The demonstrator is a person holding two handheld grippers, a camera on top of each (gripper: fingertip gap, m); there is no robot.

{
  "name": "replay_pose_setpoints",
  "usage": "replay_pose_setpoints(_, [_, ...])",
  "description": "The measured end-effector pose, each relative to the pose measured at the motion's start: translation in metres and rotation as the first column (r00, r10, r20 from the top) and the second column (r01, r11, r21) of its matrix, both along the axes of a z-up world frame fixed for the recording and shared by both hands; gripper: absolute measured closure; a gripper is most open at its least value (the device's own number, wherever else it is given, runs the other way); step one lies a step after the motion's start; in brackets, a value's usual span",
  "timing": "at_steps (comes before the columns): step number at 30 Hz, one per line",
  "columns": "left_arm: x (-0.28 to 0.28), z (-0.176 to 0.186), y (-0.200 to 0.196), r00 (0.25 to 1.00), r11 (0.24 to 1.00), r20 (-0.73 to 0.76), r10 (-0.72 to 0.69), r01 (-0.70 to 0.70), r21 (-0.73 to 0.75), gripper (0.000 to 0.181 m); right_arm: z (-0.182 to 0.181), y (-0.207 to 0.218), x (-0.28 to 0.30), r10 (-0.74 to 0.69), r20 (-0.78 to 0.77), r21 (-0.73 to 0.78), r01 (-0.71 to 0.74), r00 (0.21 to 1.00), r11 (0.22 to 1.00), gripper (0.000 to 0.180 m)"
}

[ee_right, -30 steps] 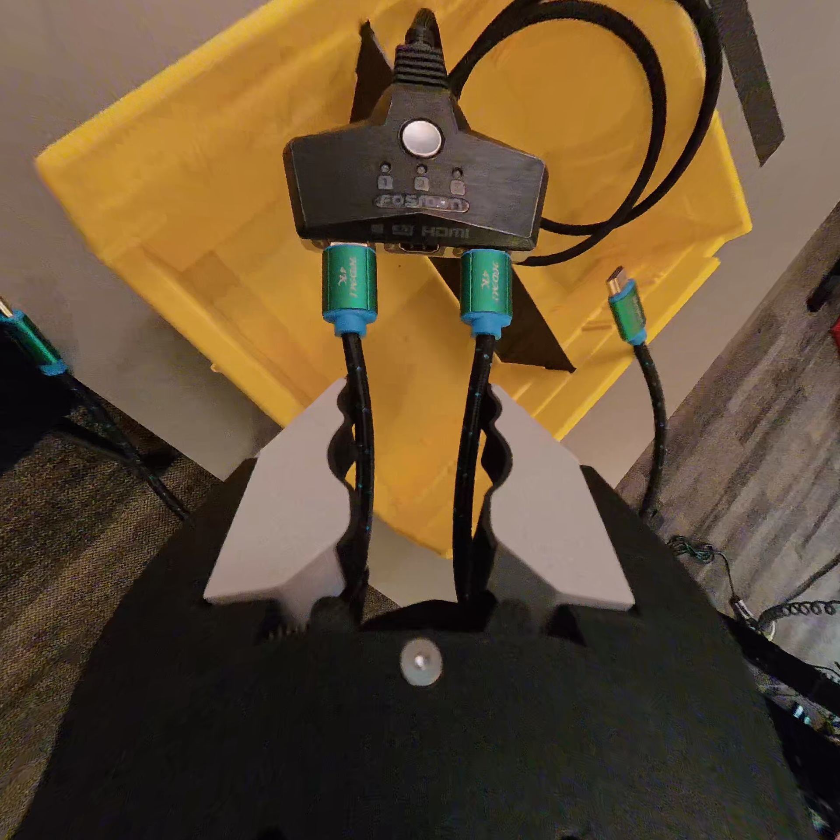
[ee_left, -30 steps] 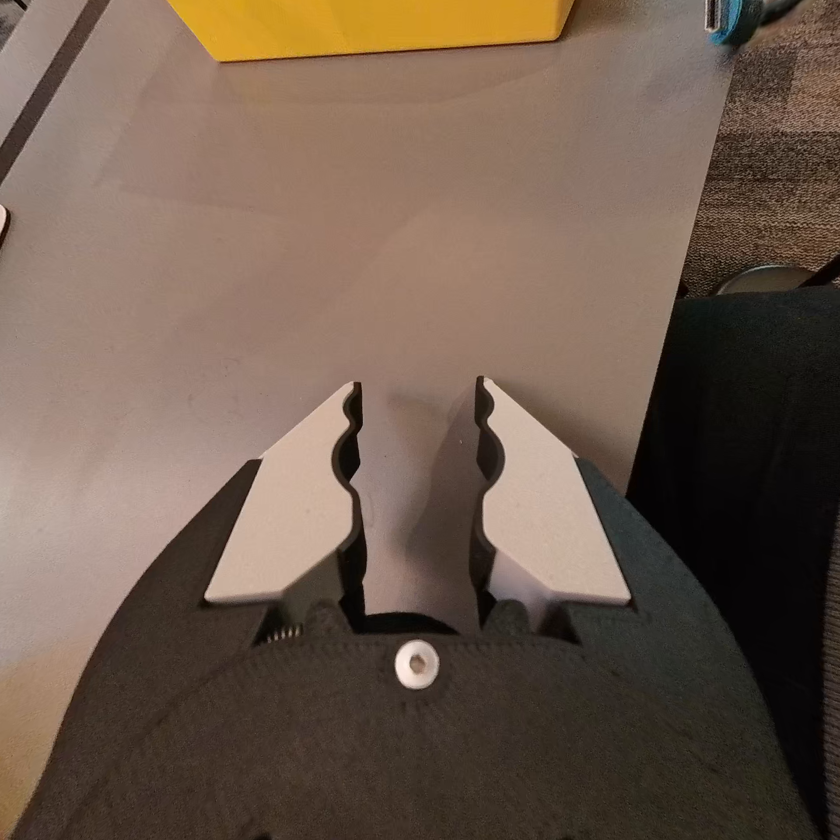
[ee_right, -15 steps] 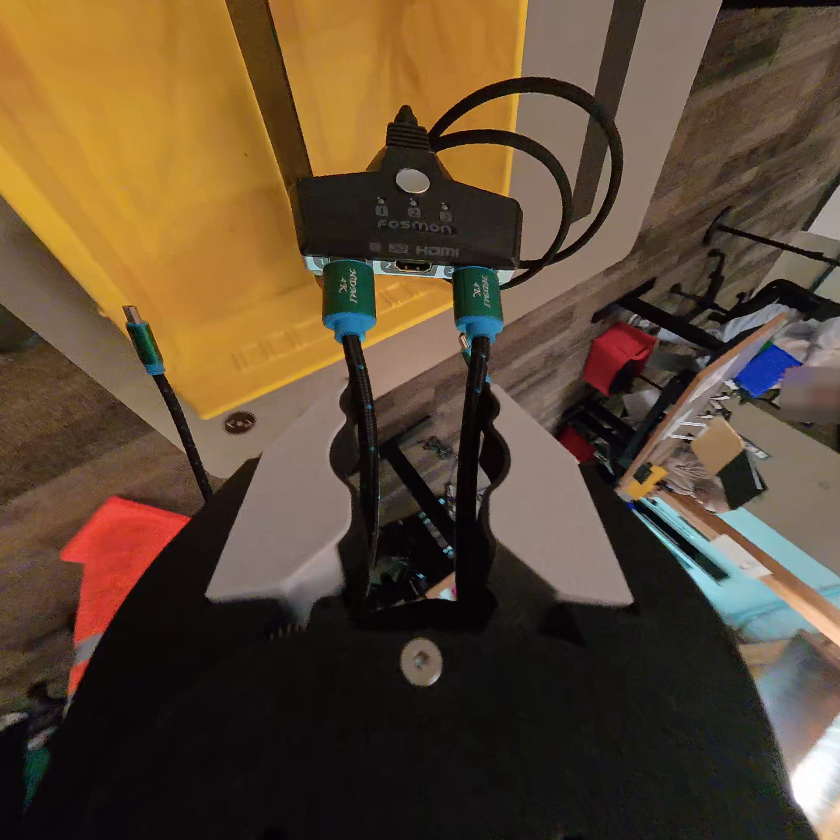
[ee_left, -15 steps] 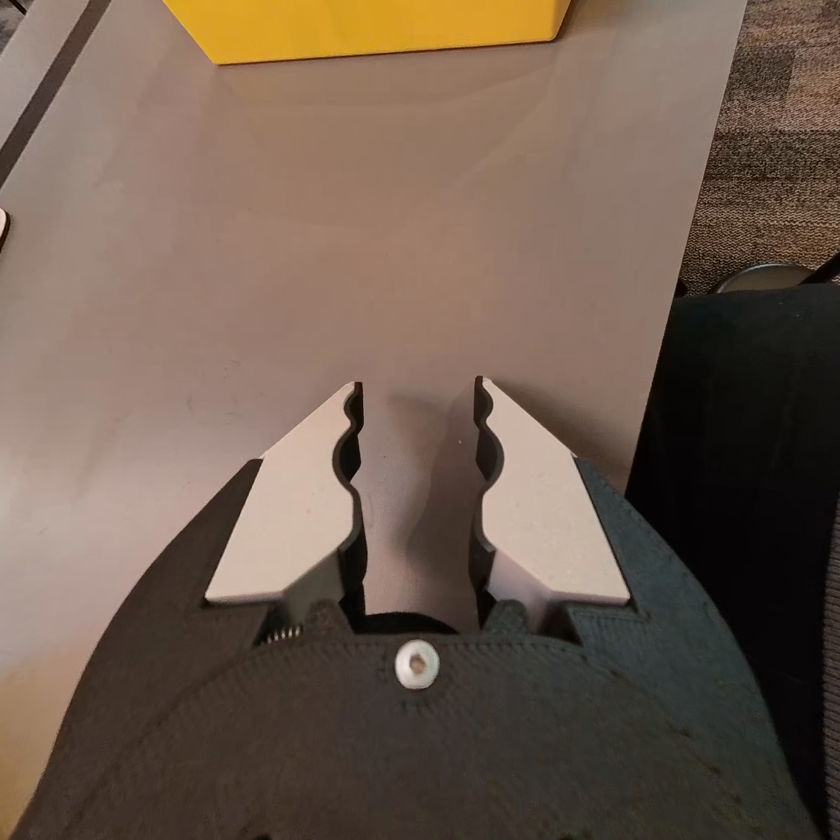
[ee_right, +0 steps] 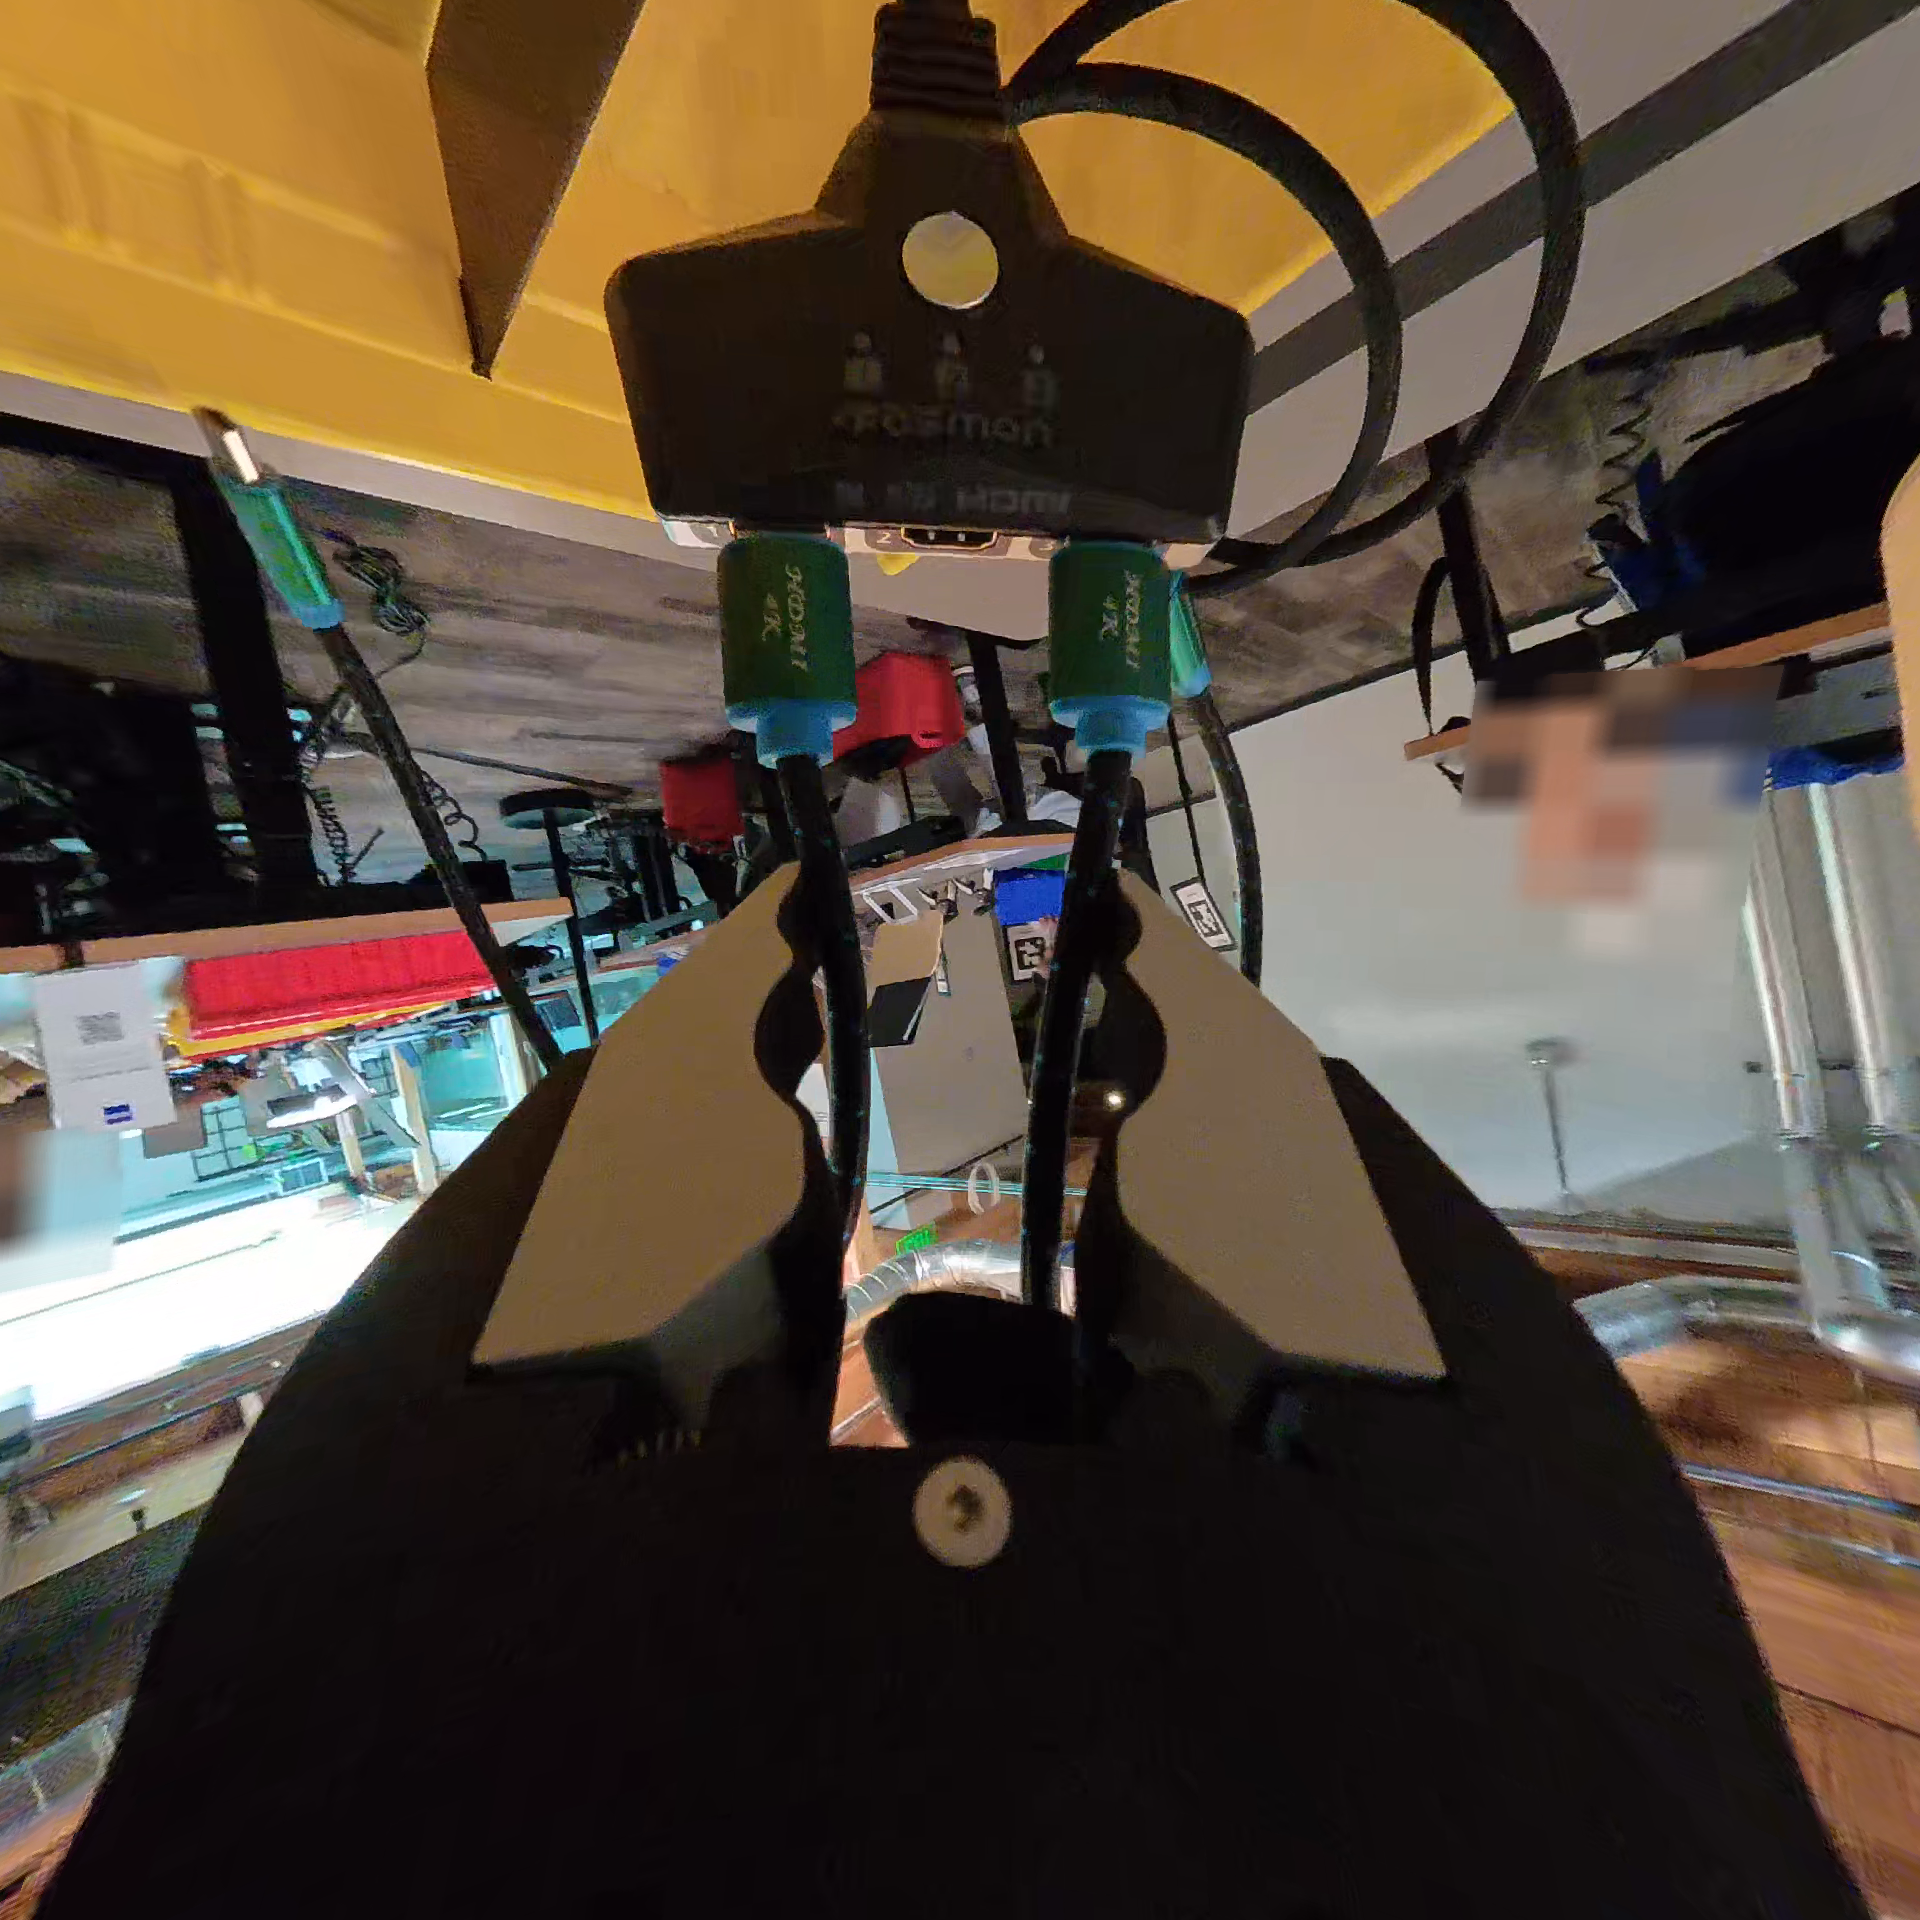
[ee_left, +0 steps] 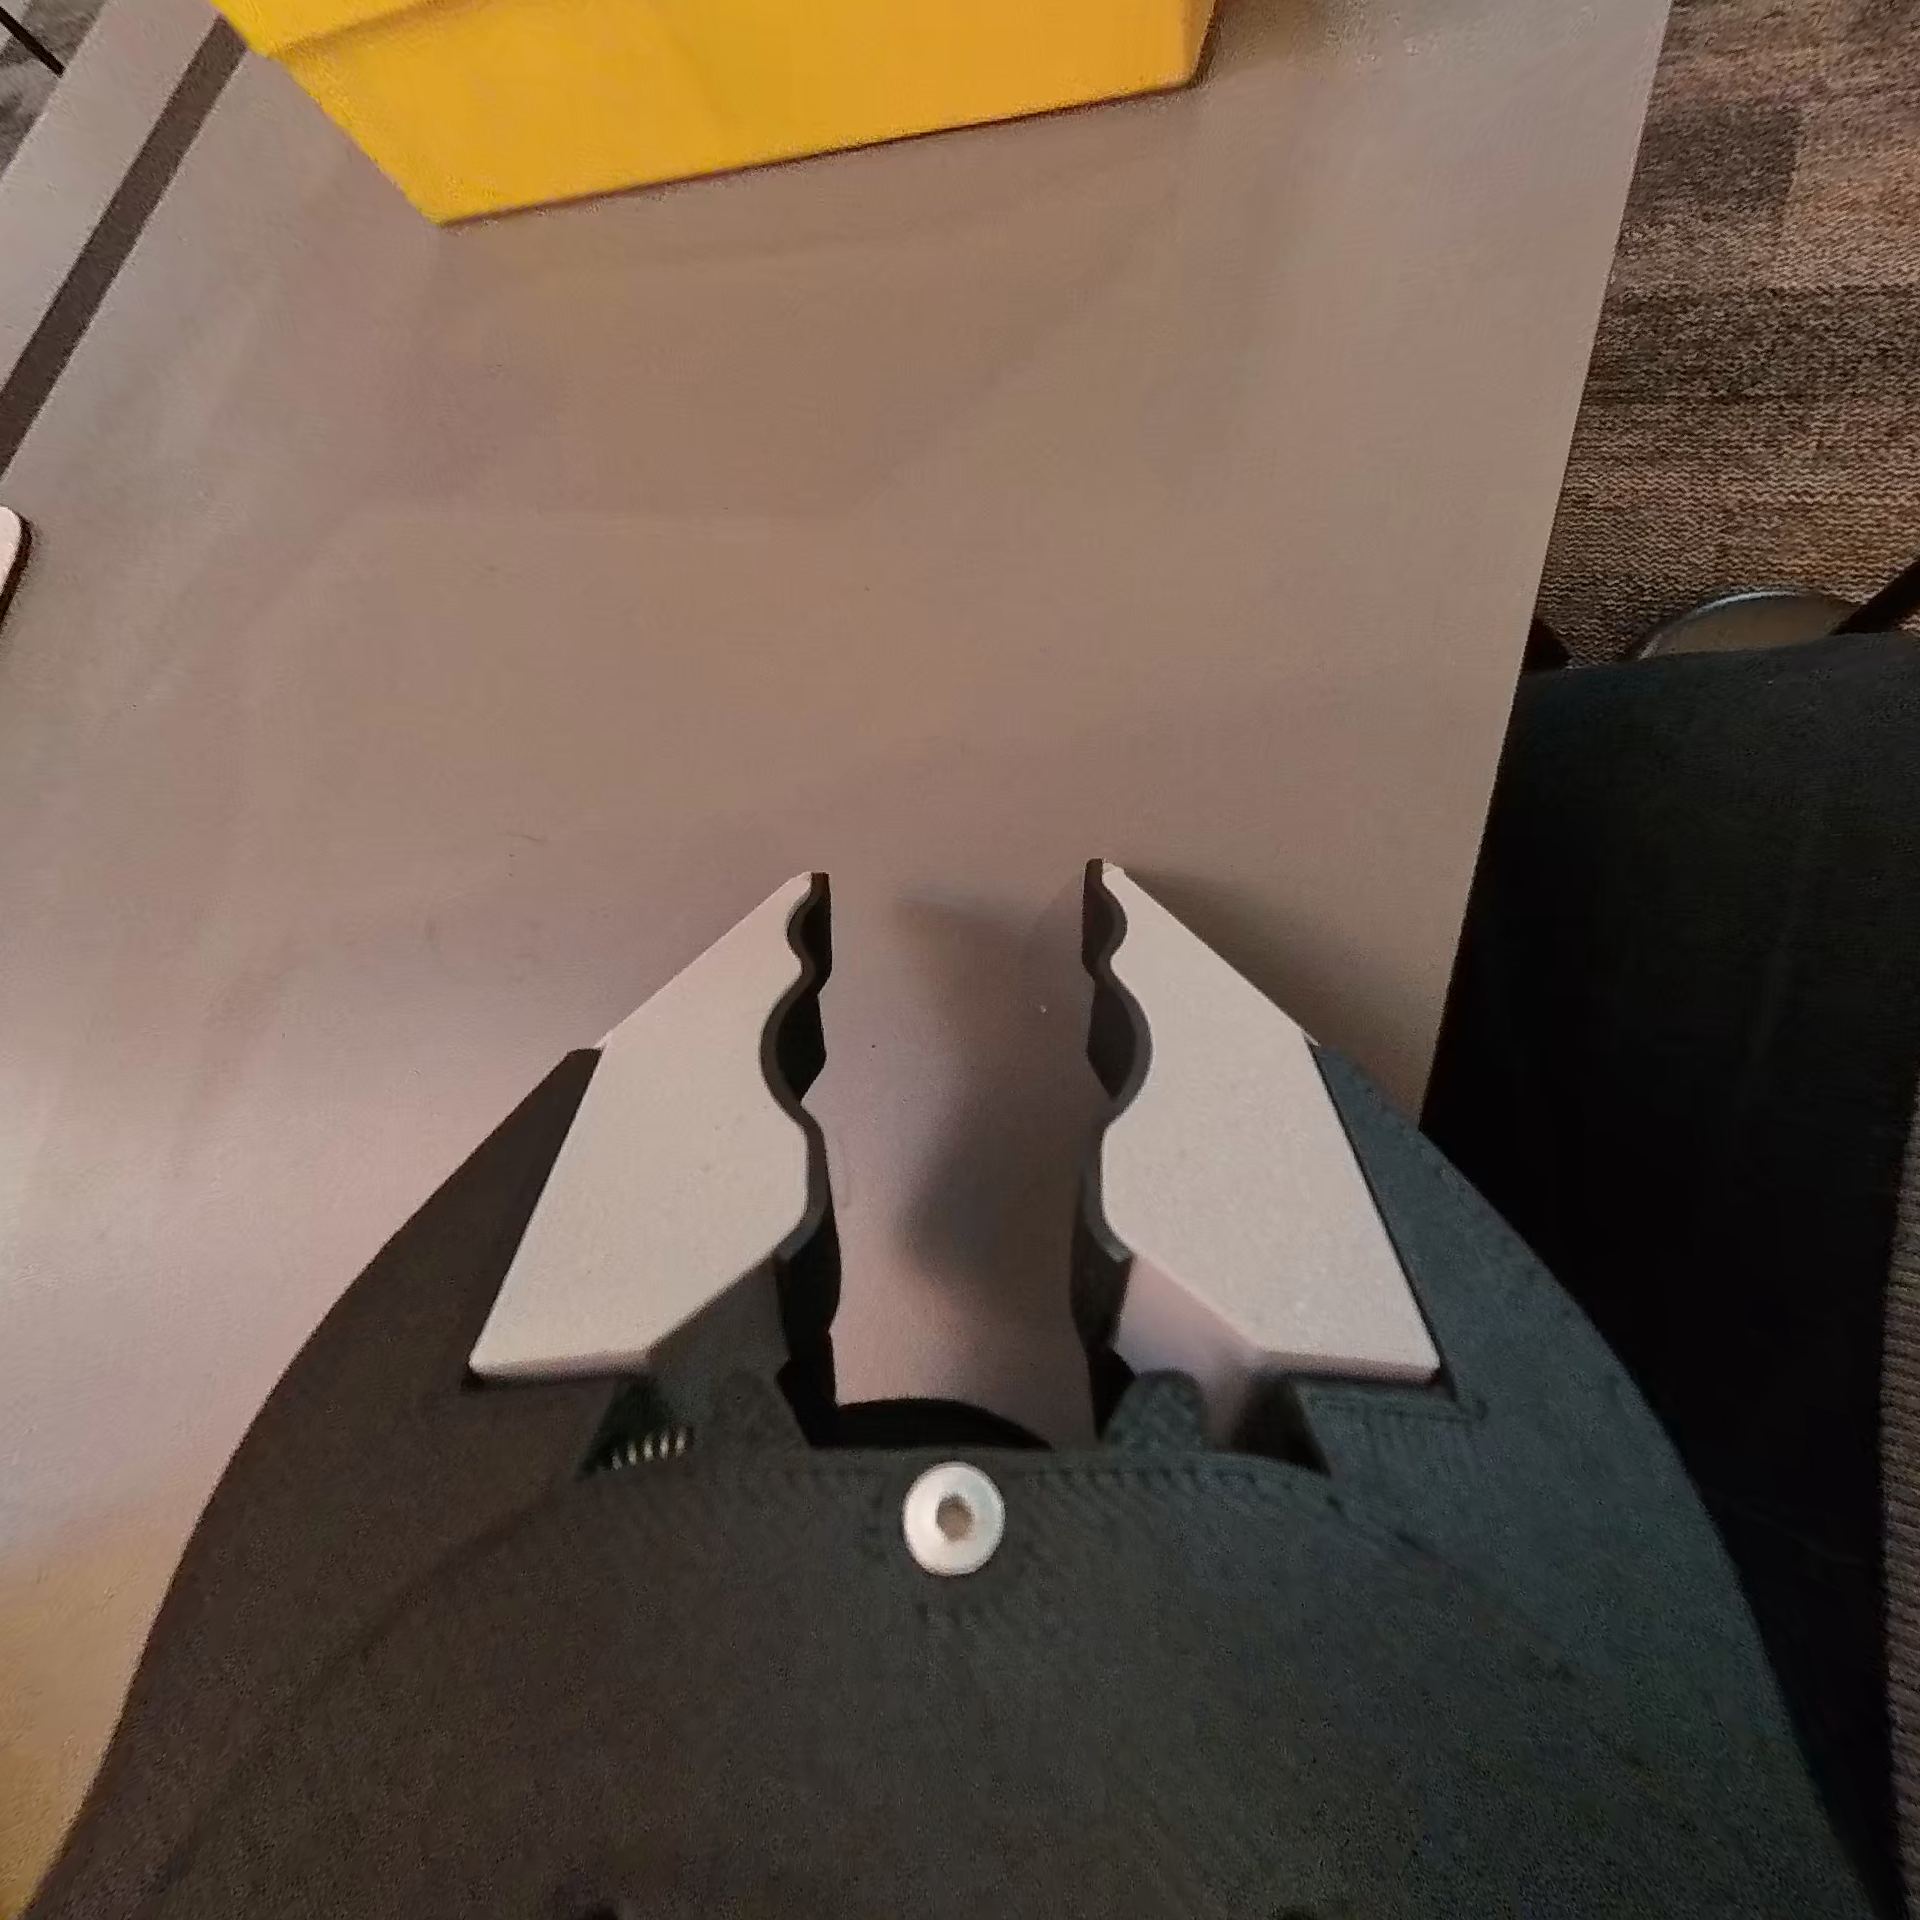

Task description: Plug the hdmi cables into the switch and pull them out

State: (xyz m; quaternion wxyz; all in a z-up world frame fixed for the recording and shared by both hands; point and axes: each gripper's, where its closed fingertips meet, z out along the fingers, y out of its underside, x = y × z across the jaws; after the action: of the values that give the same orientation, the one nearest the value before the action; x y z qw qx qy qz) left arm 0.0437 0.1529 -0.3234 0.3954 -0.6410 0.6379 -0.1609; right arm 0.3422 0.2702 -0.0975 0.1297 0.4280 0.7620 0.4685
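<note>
Above the bench (ee_left: 727,623), the right gripper (ee_right: 961,914) is clasping two plugged-in cables (ee_right: 836,935), dangling the switch (ee_right: 935,384), while the left gripper (ee_left: 956,883) is idling agape, so it should probably steady the switch before any pulling.

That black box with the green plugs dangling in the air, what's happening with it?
A person is working two hand-held grippers. The right gripper has two braided cables running between its fingers, and the black HDMI switch hangs on their green plugs, lifted up. Its middle port is empty, and a third plug dangles loose. The left gripper hovers open and empty over the grey table.
</note>
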Motion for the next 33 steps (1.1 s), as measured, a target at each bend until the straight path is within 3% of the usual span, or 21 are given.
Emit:
replay_pose_setpoints(4, [0.0, 0.0, -0.001, 1.0, 1.0, 0.001, -0.005, 0.005, -0.001, 0.134, -0.013, 0.013, -0.003, 0.063, 0.075, -0.014, -0.063, 0.995, 0.998, 0.13])
replay_pose_setpoints(14, [0.0, -0.001, -0.002, 1.0, 1.0, 0.001, -0.011, 0.011, -0.009, 0.134, 0.003, 0.032, -0.011, 0.064, 0.032, 0.074, -0.067, 0.997, 0.995, 0.13])
replay_pose_setpoints(20, [0.0, 0.0, -0.002, 1.0, 1.0, 0.001, -0.012, 0.012, -0.003, 0.134, -0.007, 0.033, -0.018, 0.019, -0.164, 0.14, 0.004, 0.986, 0.99, 0.125])
replay_pose_setpoints(26, [0.0, 0.0, -0.002, 1.0, 1.0, 0.001, -0.012, 0.012, -0.002, 0.134, -0.002, 0.036, -0.024, 0.073, -0.141, 0.176, -0.048, 0.987, 0.983, 0.134])
replay_pose_setpoints(31, [0.0, 0.0, -0.003, 1.0, 1.0, 0.001, -0.014, 0.014, -0.004, 0.135, 0.029, 0.053, -0.02, 0.108, -0.097, 0.293, -0.075, 0.989, 0.953, 0.141])
replay_pose_setpoints(33, [0.0, 0.0, -0.002, 1.0, 1.0, 0.001, -0.014, 0.014, -0.003, 0.135, 0.047, 0.064, -0.029, 0.177, -0.111, 0.378, -0.123, 0.978, 0.918, 0.174])
